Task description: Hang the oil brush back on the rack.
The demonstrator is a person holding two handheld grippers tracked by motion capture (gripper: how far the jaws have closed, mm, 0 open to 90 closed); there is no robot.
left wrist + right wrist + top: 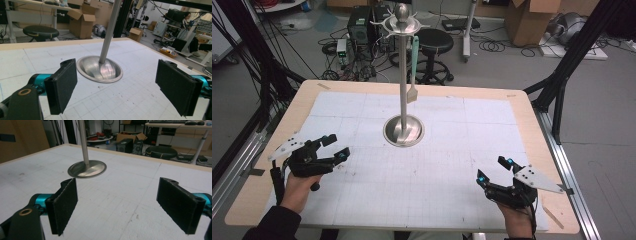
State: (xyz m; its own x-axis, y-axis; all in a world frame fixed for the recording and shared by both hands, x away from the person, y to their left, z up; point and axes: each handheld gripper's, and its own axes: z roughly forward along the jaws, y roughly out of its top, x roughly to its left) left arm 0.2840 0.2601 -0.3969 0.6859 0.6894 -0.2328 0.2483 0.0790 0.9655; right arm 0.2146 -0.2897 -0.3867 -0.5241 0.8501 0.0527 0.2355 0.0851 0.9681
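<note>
From where I stand, the thing that matters is the tall metal stand (403,75) in the middle of the surface (522,107), with a pale green spatula (413,70) hanging from one of the hooks at its top. The spatula hangs straight down beside the pole, its long axis vertical, handle up at the hook and flat blade at the bottom, well above the stand's round base (404,131).

Both grippers sit low near the person's edge. The left gripper (336,147) is held at the near left, the right gripper (494,170) at the near right; each has its fingers (62,86) spread wide with nothing between them. In the left gripper view the base (100,68) lies just ahead of the fingers, while in the right gripper view it (87,168) sits farther off.

So the spatula lies forward and high up from both hands. It hangs on the right side of the pole, yet the left gripper looks somewhat nearer the stand. Either hand would, I judge, have to rise a good way and meet the handle from the side, fingers closing across that vertical axis.
</note>
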